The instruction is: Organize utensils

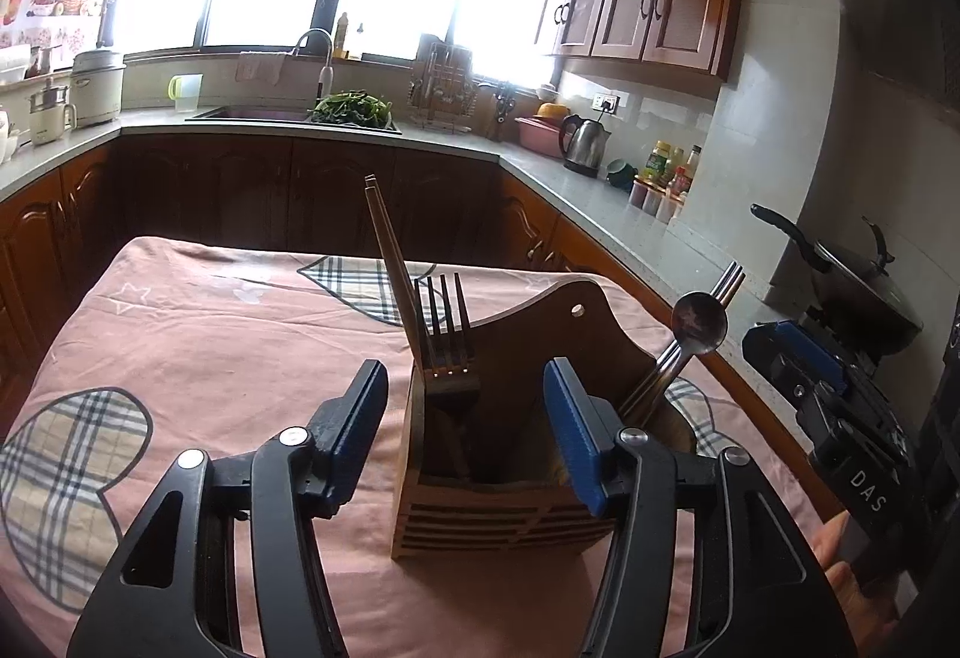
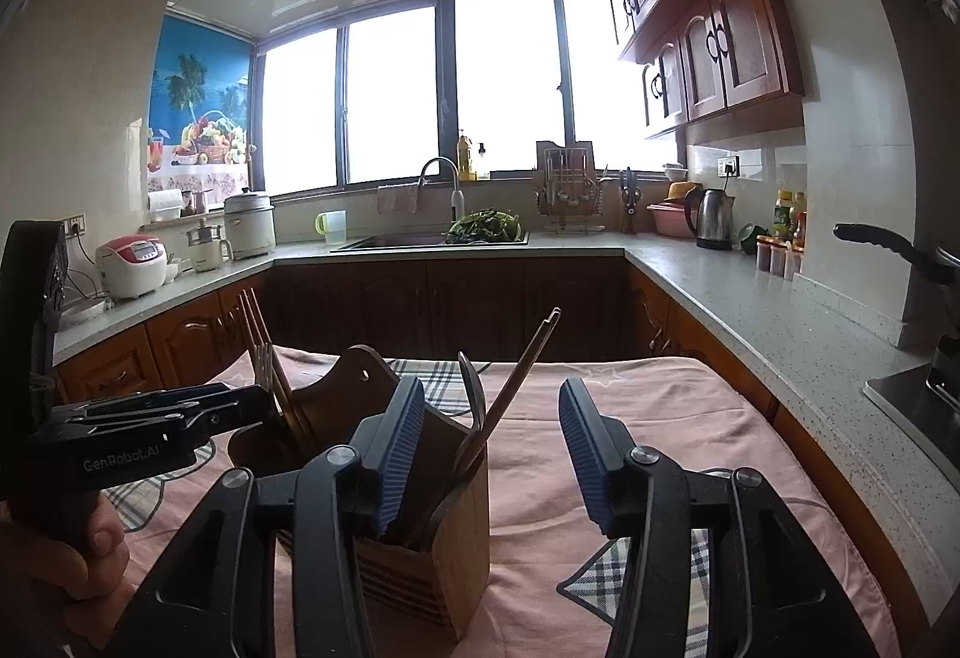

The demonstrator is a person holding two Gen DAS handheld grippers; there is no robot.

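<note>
Both my left gripper (image 1: 465, 412) and right gripper (image 2: 486, 454) are released and empty over the holder (image 1: 498, 502) near the table's (image 1: 210, 358) right edge, utensils inside; risk: a pad snagging the leaning chopsticks (image 2: 519, 376) and tipping it.

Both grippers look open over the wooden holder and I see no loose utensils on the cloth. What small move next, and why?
Probably back both grippers away. The left gripper and right gripper are open and empty, while the fork, spoon and chopsticks already stand in the slatted wooden utensil holder. The visible pink tablecloth holds nothing loose.
</note>
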